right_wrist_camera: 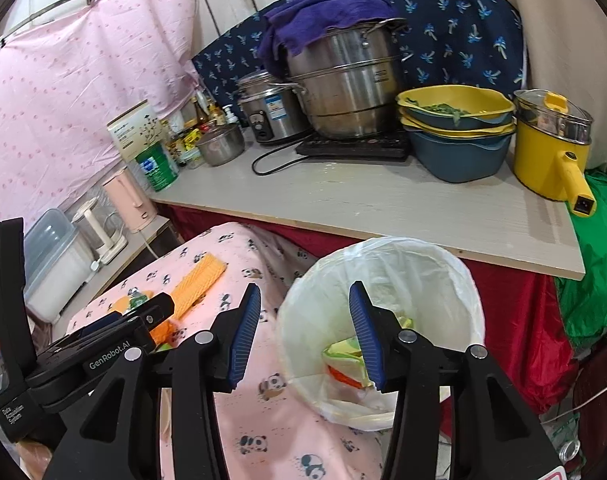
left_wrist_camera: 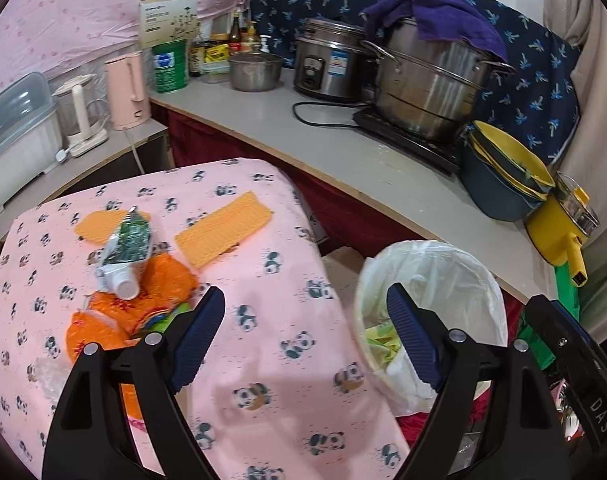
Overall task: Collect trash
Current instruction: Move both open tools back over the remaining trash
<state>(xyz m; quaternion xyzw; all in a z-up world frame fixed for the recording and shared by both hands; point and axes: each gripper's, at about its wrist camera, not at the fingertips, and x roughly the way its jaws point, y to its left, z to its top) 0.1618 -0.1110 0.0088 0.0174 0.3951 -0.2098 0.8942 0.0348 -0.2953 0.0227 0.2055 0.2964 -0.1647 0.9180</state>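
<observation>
Orange wrapper (left_wrist_camera: pixel 143 304) left of hand-held gripper (left_wrist_camera: pixel 303 336)

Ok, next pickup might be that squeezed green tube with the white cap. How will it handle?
The tube looks flattened and crumpled, so probably light and floppy. Its round white cap may slip from the jaws. Lying across the orange wrappers, it may drag them along.

On the desk with the pink panda cloth lies a squeezed tube (left_wrist_camera: pixel 121 258), green and silver with a white cap, resting on crumpled orange wrappers (left_wrist_camera: pixel 143 308). Two flat orange pieces (left_wrist_camera: pixel 223 227) lie near them. Beside the desk stands the trash bin (right_wrist_camera: pixel 455 276) with a white bag (some yellow-green and orange scraps (right_wrist_camera: pixel 345 360) are inside).
</observation>
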